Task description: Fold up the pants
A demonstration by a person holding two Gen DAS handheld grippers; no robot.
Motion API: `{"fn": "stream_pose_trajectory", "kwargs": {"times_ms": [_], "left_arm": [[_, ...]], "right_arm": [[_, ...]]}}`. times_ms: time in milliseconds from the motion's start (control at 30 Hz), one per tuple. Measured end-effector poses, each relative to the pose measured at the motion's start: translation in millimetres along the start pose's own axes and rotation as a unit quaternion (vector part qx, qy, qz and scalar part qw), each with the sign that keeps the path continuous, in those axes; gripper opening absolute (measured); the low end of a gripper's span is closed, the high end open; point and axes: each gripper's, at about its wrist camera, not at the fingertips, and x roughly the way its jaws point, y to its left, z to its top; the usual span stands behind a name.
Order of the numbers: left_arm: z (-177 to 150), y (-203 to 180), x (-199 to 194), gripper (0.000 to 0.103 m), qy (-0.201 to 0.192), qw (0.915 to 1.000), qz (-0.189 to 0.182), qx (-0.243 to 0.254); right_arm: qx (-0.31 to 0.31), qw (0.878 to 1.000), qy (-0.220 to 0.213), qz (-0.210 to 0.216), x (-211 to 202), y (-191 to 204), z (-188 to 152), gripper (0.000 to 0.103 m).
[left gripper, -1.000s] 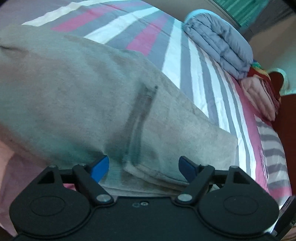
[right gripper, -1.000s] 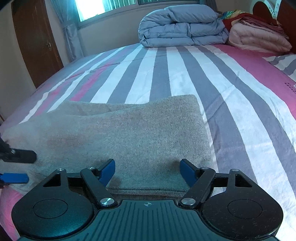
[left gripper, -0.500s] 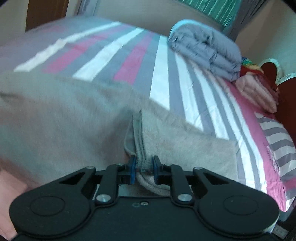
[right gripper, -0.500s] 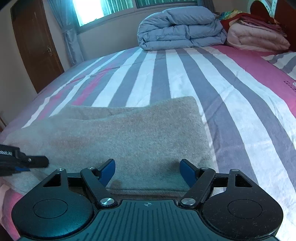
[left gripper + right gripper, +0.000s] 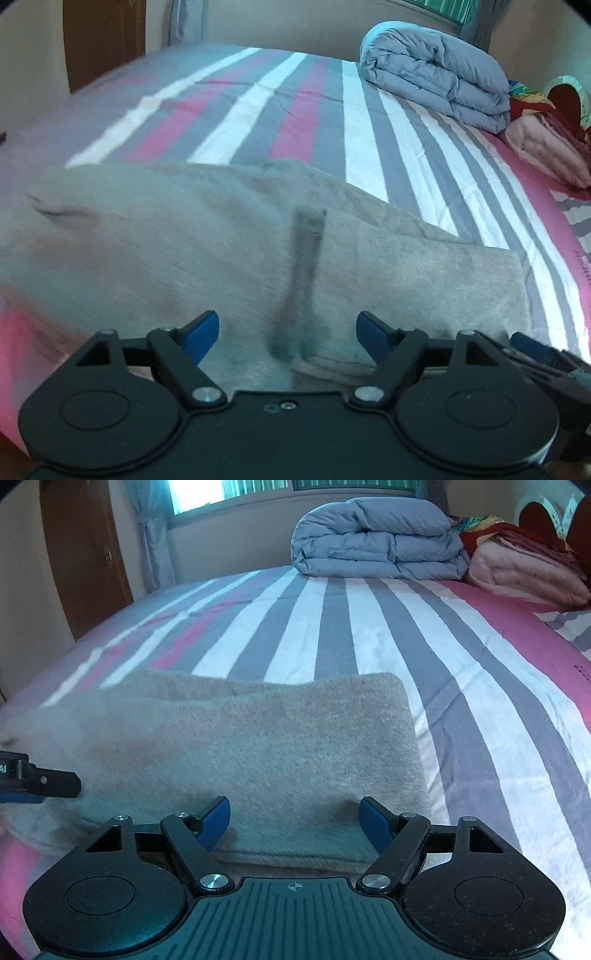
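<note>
Grey-beige pants (image 5: pixel 207 243) lie folded flat on a striped bed, with a dark seam running toward me in the left wrist view. The same pants (image 5: pixel 258 753) fill the near middle of the right wrist view. My left gripper (image 5: pixel 287 330) is open just above the pants' near edge, holding nothing. My right gripper (image 5: pixel 294 821) is open over the near edge of the fold, empty. The left gripper's finger shows at the left edge of the right wrist view (image 5: pixel 44 782).
The bed sheet (image 5: pixel 369 635) has pink, grey and white stripes. A folded grey duvet (image 5: pixel 373 539) and a pink quilt (image 5: pixel 524 572) sit at the far end. A brown door (image 5: pixel 85 561) and a curtain stand on the left.
My left gripper was shut on a fold of the pants half a second ago; it has opened and let the cloth drop flat. The right gripper stayed open.
</note>
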Motion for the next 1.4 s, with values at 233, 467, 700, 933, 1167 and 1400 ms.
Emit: {"fn": "stream_pose_trajectory", "kwargs": {"times_ms": [233,467,700,933,1167,1400], "left_arm": [[4.4,37.2,-3.6,0.074,0.009,0.9984,0.051,-0.020],[6.9,75.4,-7.7,0.074,0.004,0.9948,0.095,-0.037],[8.7,117.9,-6.6,0.074,0.005,0.9905,0.116,-0.074],[7.9,153.6,-1.7,0.074,0.011,0.9857,0.134,-0.102],[9.9,171.3,6.6,0.075,0.016,0.9833,0.141,-0.114],[12.2,183.7,13.1,0.078,0.020,0.9814,0.143,-0.127]], "right_arm": [[0.003,1.000,-0.005,0.019,0.2,23.0,9.8,0.076],[-0.002,0.999,0.001,0.041,9.3,49.4,16.0,0.076],[-0.016,0.998,0.009,0.053,20.1,73.6,17.6,0.077],[-0.028,0.998,0.012,0.056,31.5,88.6,18.4,0.077],[-0.060,0.997,0.025,0.035,51.3,102.2,15.2,0.077],[-0.047,0.998,0.001,0.039,45.8,104.4,21.4,0.081]]}}
